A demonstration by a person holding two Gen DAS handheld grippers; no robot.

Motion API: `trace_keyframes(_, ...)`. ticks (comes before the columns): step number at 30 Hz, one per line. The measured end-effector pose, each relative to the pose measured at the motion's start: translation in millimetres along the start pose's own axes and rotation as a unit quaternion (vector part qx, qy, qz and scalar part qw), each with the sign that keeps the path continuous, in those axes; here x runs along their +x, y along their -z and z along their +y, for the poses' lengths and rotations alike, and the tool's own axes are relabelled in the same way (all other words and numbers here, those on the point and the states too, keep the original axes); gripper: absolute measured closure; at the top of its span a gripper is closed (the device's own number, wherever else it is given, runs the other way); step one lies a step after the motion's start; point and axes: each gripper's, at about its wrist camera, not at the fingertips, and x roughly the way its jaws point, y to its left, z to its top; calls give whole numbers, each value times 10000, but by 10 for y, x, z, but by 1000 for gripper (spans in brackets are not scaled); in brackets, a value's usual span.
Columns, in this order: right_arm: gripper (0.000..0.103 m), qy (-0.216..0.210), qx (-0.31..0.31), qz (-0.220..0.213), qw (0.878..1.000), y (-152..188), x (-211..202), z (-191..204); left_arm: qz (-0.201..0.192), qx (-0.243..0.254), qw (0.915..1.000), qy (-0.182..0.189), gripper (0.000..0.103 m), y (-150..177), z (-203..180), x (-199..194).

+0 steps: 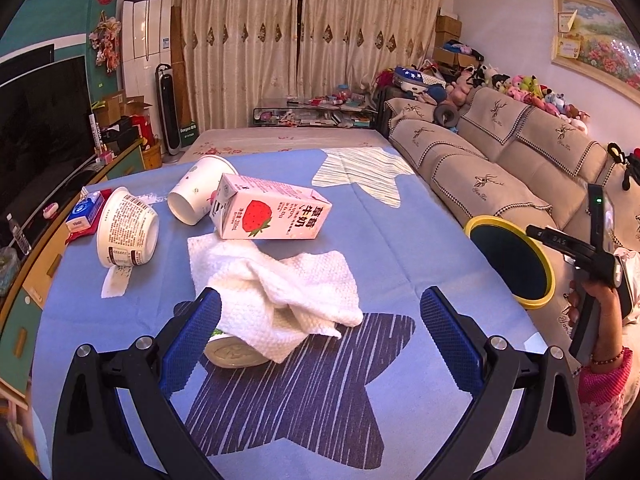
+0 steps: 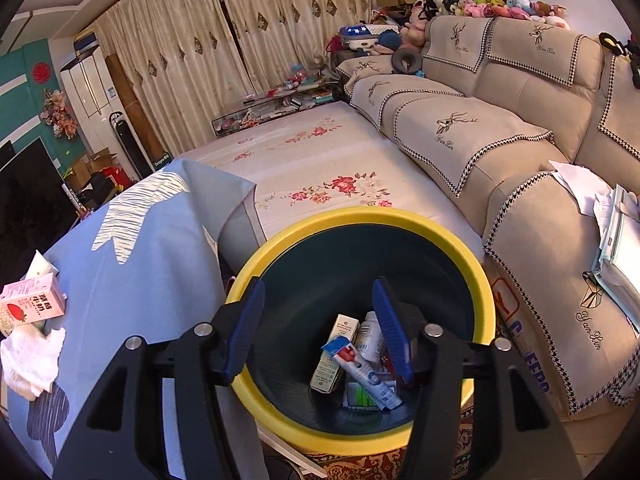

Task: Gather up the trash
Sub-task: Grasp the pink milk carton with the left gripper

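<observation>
Room: living room, blue star cloth (image 1: 400,240) over your table, sofa (image 1: 500,168) on the right.
Left trash: tub (image 1: 128,232) and cup (image 1: 200,194) on their sides, milk carton (image 1: 276,212) flat; all untouched, still to collect.
Tissue: tissue (image 1: 276,292) crumpled over a small lid-like item, likely your next pick.
Left gripper: left gripper (image 1: 320,332) spread wide, empty, hanging over the tissue's near edge; positioned to close on it.
Bin: bin (image 2: 486,280) beside the table; toothpaste (image 2: 368,376), box (image 2: 334,354), bottle (image 2: 370,336) inside.
Right gripper: right gripper (image 2: 320,328) parted over the bin mouth, nothing between its pads; looks like a drop just made.
</observation>
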Motion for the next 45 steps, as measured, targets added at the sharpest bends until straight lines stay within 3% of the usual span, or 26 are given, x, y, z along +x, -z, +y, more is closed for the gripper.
trace_keyframes(9, 45, -264, -186, -19, 9995, 75, -130, 191, -34, -30, 9996, -274, 5, -105, 259, 54)
trace_keyframes(12, 45, -335, -244, 11, 9991, 84, -118, 277, -83, 238, 9994, -248, 5, -264, 271, 154)
trace_keyframes(15, 45, -369, -285, 38, 9989, 95, -113, 335, -189, 624, 9968, -467, 5, -468, 307, 315)
trace_keyframes(24, 44, -385, -338, 64, 9987, 101, -96, 420, 400, 677, 9968, 164, 5, -752, 599, 968)
trace_keyframes(34, 44, -432, -407, 173, 9981, 79, 11, 577, 597, 998, 9919, 518, 5, -886, 639, 1289)
trace_keyframes(45, 44, -507, -414, 237, 9976, 90, 53, 637, 888, 1572, 9820, 560, 50, -860, 393, 1352)
